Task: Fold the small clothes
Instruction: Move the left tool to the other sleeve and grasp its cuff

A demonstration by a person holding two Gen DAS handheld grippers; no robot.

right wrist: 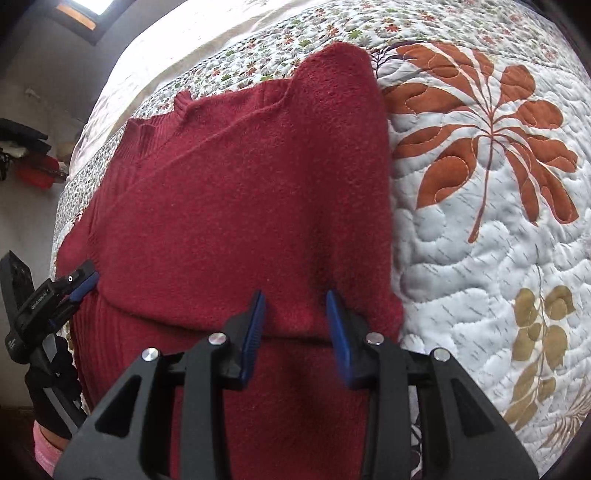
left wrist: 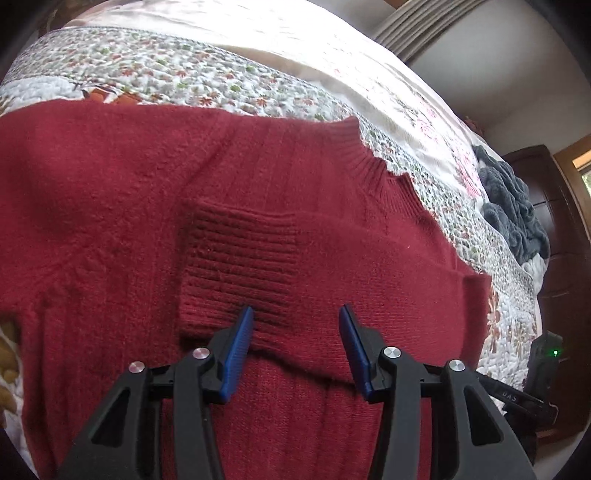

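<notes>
Overhead, two spread, empty grippers, left gripper point(left wrist: 296, 312) and right gripper point(right wrist: 295, 297), above one red sweater point(left wrist: 147, 206).

Light: soft daylight, bright overall
Glare: far bed point(left wrist: 229, 22) blown out white
Edges: fisheye bending, dark corner vignette
Focus: sharp throughout

Quilted bedspread point(right wrist: 461, 266) fills most of right wrist view: white ground, big rust-orange leaf spray point(right wrist: 491, 136) upper right, olive-gold leaf sprig point(right wrist: 539, 332) below it. Band of small red and green flowers point(left wrist: 177, 74) runs across far side of quilt. Crumpled grey fleecy blanket point(left wrist: 513, 206) sits at right edge of bed in left wrist view. Dark wooden cabinet point(left wrist: 561, 229) behind it. Small green light point(left wrist: 556, 352) glows on dark device lower right. Red object point(right wrist: 35, 173) at far left, blurred.
</notes>
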